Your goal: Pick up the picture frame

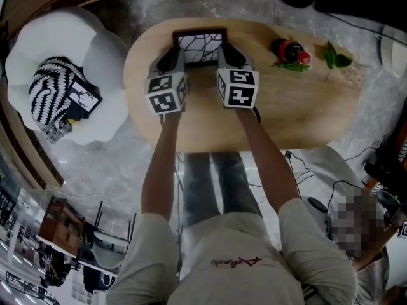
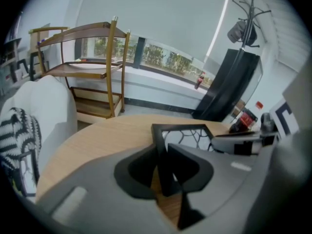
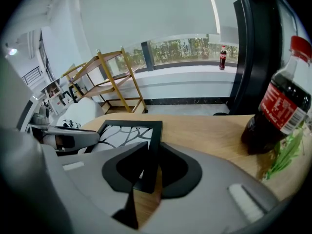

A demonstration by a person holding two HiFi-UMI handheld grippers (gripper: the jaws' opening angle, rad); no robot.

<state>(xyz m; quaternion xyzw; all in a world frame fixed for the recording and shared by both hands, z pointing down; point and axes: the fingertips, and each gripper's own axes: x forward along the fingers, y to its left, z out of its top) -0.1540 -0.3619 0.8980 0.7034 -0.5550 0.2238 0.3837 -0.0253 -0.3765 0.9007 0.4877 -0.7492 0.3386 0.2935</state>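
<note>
Picture frame (image 1: pixel 200 47) lies on the table (image 1: pixel 305 113), its sides clamped by left tongs (image 1: pixel 172 58) and right tongs (image 1: pixel 230 54), bottle (image 1: pixel 291 51) lying nearby.

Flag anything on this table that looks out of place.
Loose green leaves lie straight on the table beside the bottle, not in any holder. The frame lies flat and looks undamaged; nothing is spilled.

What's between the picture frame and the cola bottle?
Only the right gripper's outer finger at the picture frame, then bare tabletop to the cola bottle; right gripper view shows it.
</note>
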